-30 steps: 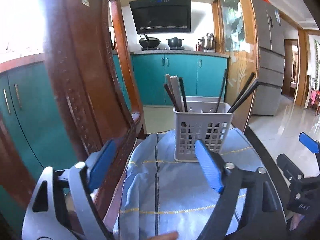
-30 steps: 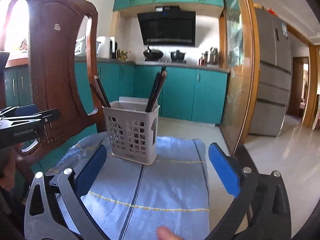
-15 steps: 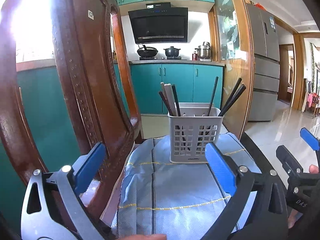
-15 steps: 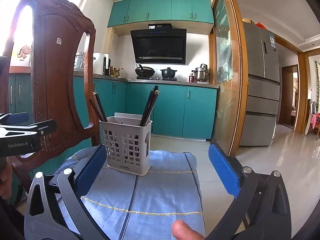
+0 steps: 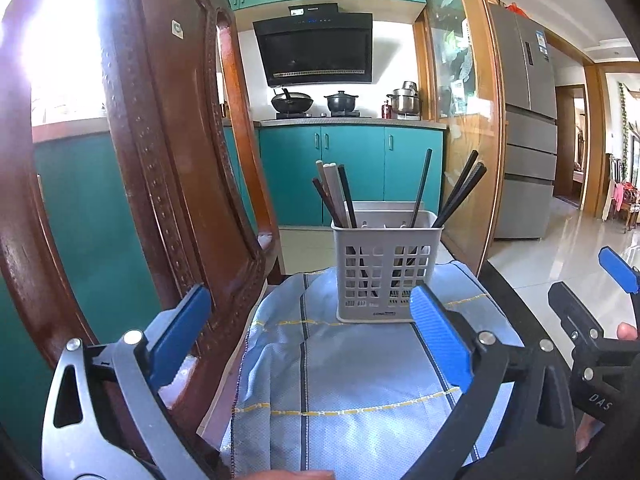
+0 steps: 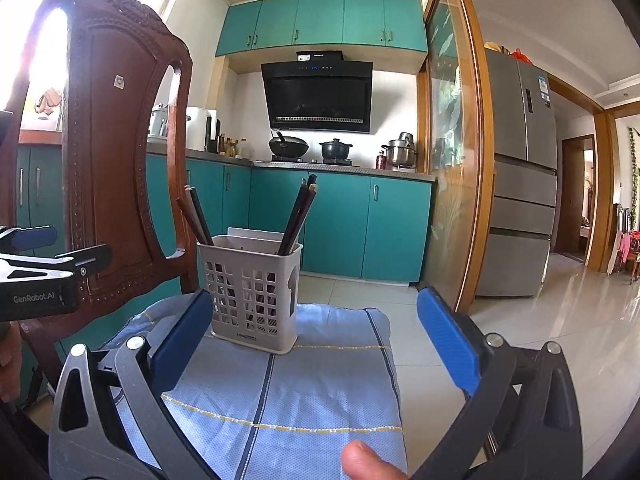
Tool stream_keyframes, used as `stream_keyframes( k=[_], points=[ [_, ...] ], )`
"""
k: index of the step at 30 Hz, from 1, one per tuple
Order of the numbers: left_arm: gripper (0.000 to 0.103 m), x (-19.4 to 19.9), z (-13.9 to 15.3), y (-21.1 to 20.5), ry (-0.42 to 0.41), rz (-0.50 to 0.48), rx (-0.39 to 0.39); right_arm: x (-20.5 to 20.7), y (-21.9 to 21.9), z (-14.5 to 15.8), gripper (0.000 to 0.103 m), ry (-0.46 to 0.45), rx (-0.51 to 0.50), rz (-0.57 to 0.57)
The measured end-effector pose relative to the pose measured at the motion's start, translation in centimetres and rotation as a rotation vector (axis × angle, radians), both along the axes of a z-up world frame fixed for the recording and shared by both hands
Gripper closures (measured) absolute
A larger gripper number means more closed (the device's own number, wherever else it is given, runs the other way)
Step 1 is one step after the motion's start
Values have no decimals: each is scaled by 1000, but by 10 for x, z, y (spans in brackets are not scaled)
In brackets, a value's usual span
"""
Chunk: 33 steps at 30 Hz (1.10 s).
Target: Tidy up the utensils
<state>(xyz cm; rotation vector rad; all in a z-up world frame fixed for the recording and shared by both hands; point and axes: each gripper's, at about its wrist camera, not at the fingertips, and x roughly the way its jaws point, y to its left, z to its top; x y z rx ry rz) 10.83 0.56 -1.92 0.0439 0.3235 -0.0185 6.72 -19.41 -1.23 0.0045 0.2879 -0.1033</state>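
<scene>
A grey slotted utensil holder [image 5: 385, 270] [image 6: 252, 292] stands upright on a light blue cloth [image 5: 352, 384] [image 6: 280, 384]. Several dark and pale chopsticks [image 5: 338, 196] [image 6: 298, 214] lean out of it to both sides. My left gripper [image 5: 308, 328] is open, its blue pads wide apart with nothing between them, a little short of the holder. Equally wide, my right gripper [image 6: 314, 328] is open and empty in front of the holder. The right gripper's blue tip [image 5: 618, 268] shows at the right edge of the left wrist view.
A carved dark wooden chair back [image 5: 168, 184] [image 6: 116, 152] rises close on the left. Behind are teal cabinets [image 6: 340, 224], a stove with pots [image 6: 312, 148], a glass sliding door [image 6: 452, 160] and a grey fridge [image 6: 524, 176]. A fingertip [image 6: 366, 460] shows at the bottom edge.
The left gripper's pads have spread wider apart. Both views have tipped upward slightly, showing more of the kitchen above the holder. The holder has stayed in place.
</scene>
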Motion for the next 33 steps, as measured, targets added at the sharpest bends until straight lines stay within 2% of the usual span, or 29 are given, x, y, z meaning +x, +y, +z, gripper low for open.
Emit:
stream_keyframes(
  k=[33],
  points=[
    [4,1,-3,-2,-1,-11,5,-1,-2,-2,3,5,-12,2]
  ],
)
